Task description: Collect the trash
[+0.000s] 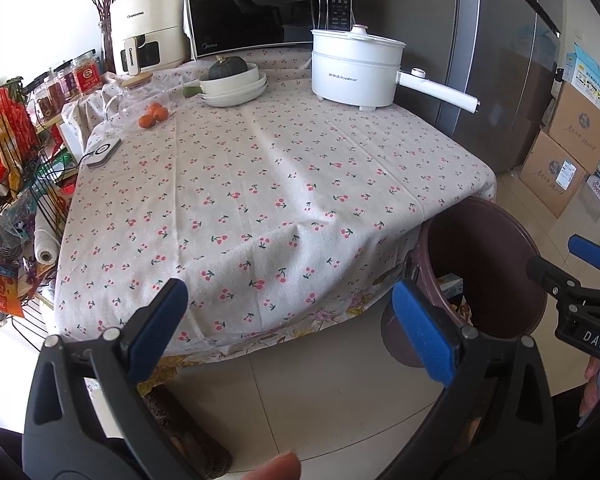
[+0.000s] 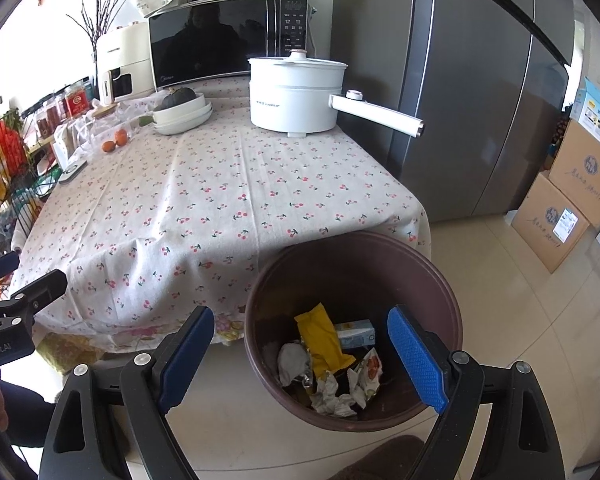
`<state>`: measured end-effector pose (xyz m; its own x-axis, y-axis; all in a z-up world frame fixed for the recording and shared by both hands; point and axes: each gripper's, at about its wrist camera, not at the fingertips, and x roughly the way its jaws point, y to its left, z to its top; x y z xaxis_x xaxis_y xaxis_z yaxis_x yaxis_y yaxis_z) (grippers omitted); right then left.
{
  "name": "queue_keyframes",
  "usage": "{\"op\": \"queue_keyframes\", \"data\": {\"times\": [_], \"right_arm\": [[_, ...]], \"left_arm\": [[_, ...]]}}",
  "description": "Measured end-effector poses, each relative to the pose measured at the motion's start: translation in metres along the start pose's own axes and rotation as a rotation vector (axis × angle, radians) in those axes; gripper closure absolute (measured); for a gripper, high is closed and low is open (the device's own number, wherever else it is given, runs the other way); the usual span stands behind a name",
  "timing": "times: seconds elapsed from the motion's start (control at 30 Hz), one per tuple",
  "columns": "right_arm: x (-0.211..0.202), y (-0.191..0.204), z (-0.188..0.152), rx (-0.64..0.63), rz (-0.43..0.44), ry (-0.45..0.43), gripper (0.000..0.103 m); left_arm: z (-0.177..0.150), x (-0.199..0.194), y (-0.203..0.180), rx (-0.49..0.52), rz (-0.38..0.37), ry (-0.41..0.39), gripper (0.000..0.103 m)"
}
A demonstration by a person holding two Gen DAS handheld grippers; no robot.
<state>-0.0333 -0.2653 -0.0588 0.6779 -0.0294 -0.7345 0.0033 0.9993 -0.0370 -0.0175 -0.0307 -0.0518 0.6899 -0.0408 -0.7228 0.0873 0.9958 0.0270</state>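
Right wrist view: trash (image 2: pixel 332 364) down in brown bin (image 2: pixel 352 412), lower centre of frame — yellow wrapper (image 2: pixel 322 340), small blue-white carton (image 2: pixel 356 334), crumpled paper and foil wads (image 2: pixel 296 360), printed wrapper (image 2: pixel 370 368). Bin on floor tiles, tucked against corner of table, cherry-print tablecloth (image 2: pixel 220 208) hanging just beside rim. No loose trash visible on cloth in either view; looks like collecting mostly or fully done, though far left clutter too small to rule out. Left on table: white electric pot (image 2: pixel 296 96), stacked bowls with squash (image 2: pixel 184 114), oranges (image 2: pixel 114 140), microwave (image 2: pixel 220 40) at upper centre — none of it trash by the look.

Right gripper (image 2: pixel 300 360): jaws spread wide, hovering over bin mouth, nothing between blue pads (image 2: pixel 416 360), touching nothing. Reads as just-emptied or idle.

Left gripper (image 1: pixel 292 332), left wrist view: also wide apart, empty, aimed at near table edge at lower centre, pads clear of cloth. Bin at lower right of that frame, right gripper at far right edge.
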Motion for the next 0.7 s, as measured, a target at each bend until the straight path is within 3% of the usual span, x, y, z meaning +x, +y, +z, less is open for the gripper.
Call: {"op": "queue_keyframes", "data": {"times": [0.7], "right_arm": [[-0.0007,-0.0009,0.0013,0.002,0.001,-0.009,0.013]], "left_arm": [[-0.0016,0.0008,-0.0037,0.011,-0.005,0.008,0.001]]}}
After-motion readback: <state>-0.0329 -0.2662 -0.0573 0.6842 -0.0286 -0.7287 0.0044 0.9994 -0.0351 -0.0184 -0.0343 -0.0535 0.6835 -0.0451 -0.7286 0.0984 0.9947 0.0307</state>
